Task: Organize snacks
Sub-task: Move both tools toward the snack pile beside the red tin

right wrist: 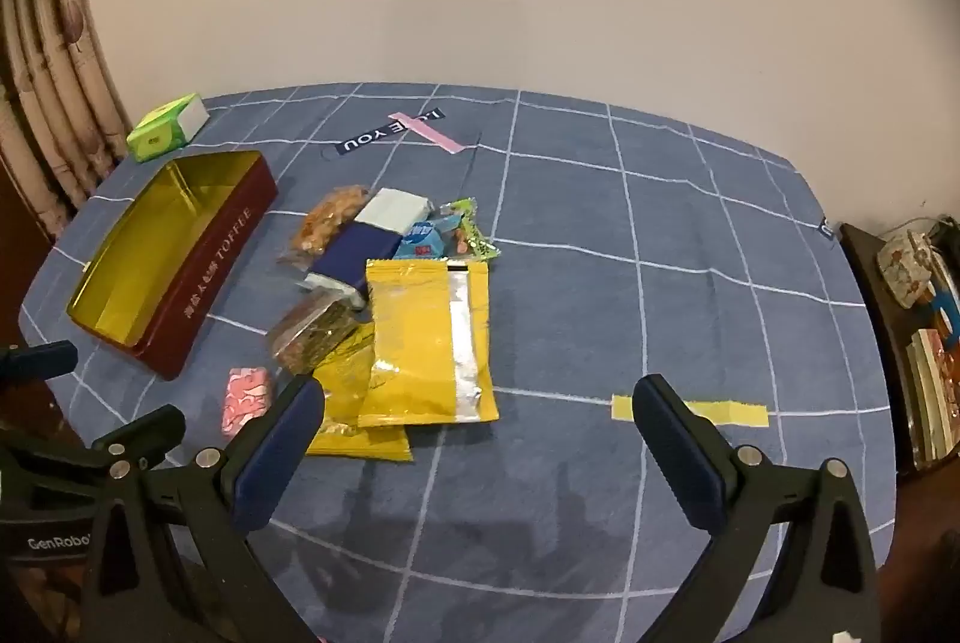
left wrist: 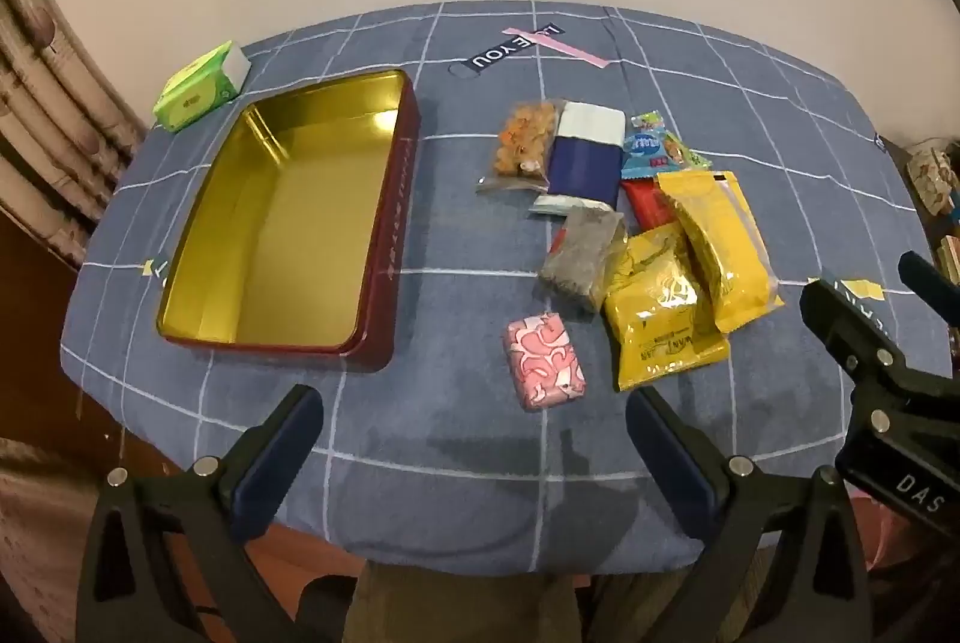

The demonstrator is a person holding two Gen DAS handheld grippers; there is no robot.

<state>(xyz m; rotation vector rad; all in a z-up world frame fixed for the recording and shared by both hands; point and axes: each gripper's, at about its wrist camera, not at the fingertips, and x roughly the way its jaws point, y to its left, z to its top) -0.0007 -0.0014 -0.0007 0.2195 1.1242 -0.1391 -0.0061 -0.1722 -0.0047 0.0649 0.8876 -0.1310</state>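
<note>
Currently both grippers hover over near edge of table (left wrist: 780, 90), jaws wide, nothing held: left gripper (left wrist: 474, 421), right gripper (right wrist: 480, 418). Red tin (left wrist: 384, 247), gold inside, lies open toward left edge. Snack pile mid-table, apart from tin: yellow pouches (left wrist: 714, 247), navy bar (left wrist: 585, 163), nut bag (left wrist: 525, 135). Pink packet (left wrist: 545, 361) nearest, alone. Green tissue pack (left wrist: 201, 87) at far left corner.

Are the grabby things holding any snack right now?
No, nothing is held. The left hand-held gripper and the right hand-held gripper are both open above the table, apart from the snacks.
</note>
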